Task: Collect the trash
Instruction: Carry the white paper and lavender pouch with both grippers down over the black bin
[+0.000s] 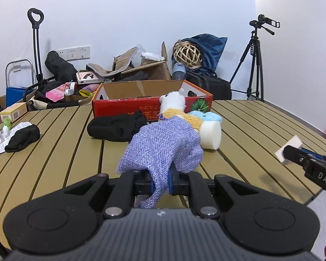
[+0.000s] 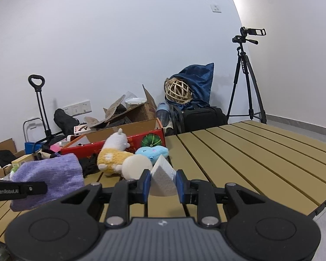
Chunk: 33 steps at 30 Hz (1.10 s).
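both claws loaded, box waiting ahead

the left claw [image 1: 160, 181] is clamped on a purple woven pouch [image 1: 163, 143], pinching only its near edge, so the rest of the cloth flops forward and up over the fingertips and hides part of what lies beyond. the right claw [image 2: 163, 183] is clamped on a white foam wedge [image 2: 163, 179], its blue pads pressing on the two slanted sides with the point standing up between them; that hold keeps the light piece from slipping. both claws hang above the slatted table [image 1: 260, 134], each already carrying a piece, which suits one trip to the bin rather than two.

just beyond the left claw a white foam cylinder [image 1: 210, 136] lies on its side, touching a yellow and white plush toy [image 1: 176, 108] and a small blue plush [image 1: 206, 116]. to the left of these lie a black pouch [image 1: 117, 128] and, further left, a black sock [image 1: 22, 138].

behind them all sits the open red box [image 1: 130, 106], straight ahead of both claws, its flaps up. i judge it the likely place for the trash, since it is the nearest open container.
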Motion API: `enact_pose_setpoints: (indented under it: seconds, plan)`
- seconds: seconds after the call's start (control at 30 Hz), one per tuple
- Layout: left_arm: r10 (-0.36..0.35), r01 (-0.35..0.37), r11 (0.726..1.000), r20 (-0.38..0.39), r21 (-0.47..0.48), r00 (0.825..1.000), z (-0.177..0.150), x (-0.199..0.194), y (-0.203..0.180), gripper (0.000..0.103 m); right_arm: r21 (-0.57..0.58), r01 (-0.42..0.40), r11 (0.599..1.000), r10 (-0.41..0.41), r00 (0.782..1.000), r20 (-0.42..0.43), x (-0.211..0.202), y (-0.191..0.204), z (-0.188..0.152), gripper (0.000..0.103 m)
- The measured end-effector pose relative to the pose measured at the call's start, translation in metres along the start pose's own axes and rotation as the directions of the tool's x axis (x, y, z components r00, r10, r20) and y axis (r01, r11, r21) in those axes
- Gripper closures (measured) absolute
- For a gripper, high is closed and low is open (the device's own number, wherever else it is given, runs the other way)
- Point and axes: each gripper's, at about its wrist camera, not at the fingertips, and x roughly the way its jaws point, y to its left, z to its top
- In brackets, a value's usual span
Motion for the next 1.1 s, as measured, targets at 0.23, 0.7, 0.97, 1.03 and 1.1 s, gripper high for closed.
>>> enact_pose_setpoints:
  seconds: [0.23, 0.7, 0.97, 1.03, 1.1]
  plan:
    - [-0.031, 0.031, 0.999, 0.025, 0.007, 0.999, -0.01, -0.027, -0.003, 0.091, -0.003, -0.016, 1.0, 0.016, 1.0, -0.002, -0.021, 0.004, -0.011, 0.079]
    - [-0.055, 0.055, 0.998, 0.007, -0.019, 0.998, -0.045, -0.074, 0.006, 0.091, -0.002, -0.068, 0.998, 0.068, 0.996, -0.053, -0.057, 0.012, -0.037, 0.079]
    - [-0.051, 0.051, 0.999, -0.021, -0.006, 0.998, -0.063, -0.095, 0.008, 0.091, -0.023, -0.072, 0.997, 0.069, 0.992, -0.105, -0.077, 0.014, -0.055, 0.079]
    - [-0.048, 0.048, 0.999, -0.028, 0.002, 0.998, -0.067, -0.102, 0.008, 0.091, -0.029, -0.073, 0.997, 0.069, 0.991, -0.117, -0.082, 0.014, -0.06, 0.079]
    - [-0.044, 0.045, 0.999, -0.032, 0.01, 0.999, -0.072, -0.108, 0.009, 0.091, -0.034, -0.074, 0.997, 0.069, 0.989, -0.128, -0.087, 0.015, -0.063, 0.079]
